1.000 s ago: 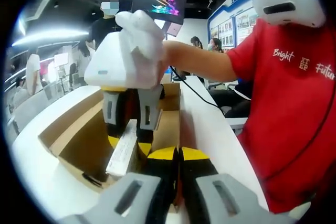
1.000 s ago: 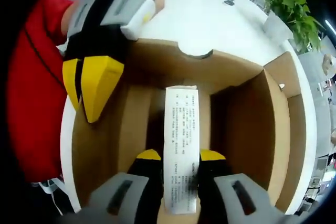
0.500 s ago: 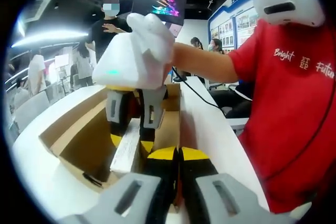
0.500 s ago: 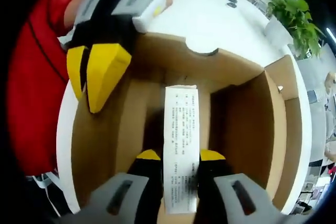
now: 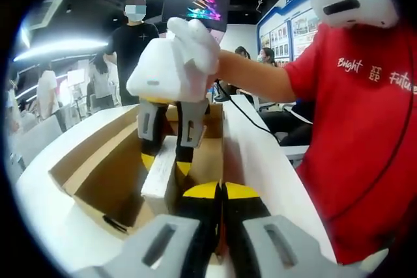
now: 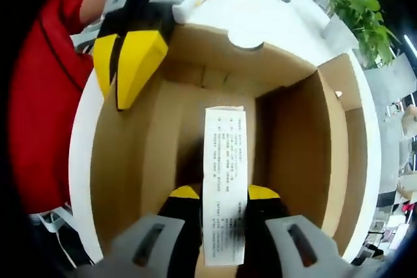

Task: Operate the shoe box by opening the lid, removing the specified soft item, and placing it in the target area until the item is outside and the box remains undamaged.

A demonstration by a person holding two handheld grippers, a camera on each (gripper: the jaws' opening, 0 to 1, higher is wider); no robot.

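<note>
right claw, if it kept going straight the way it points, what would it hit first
Probably the cardboard floor of the open shoe box. The right claw, shut on the white printed packet, points down into the box; nothing else lies ahead, though depth is unclear.

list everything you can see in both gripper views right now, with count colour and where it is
shoe box: 1, brown cardboard outside white, open on the table
white packet: 1, white with printed text, held over the inside of the box
table: 1, white, under the box
potted plant: 1, green, far end of the table in the right gripper view
wall screen: 1, multicoloured, high in the background of the left gripper view
bystanders: several, dark and light clothes, behind the table
red shirt: 1, red with white lettering, on the person beside the table
right gripper: 1, grey, black and yellow, clamped on the packet
left gripper: 1, same colours, jaws together at the box's near wall
</note>
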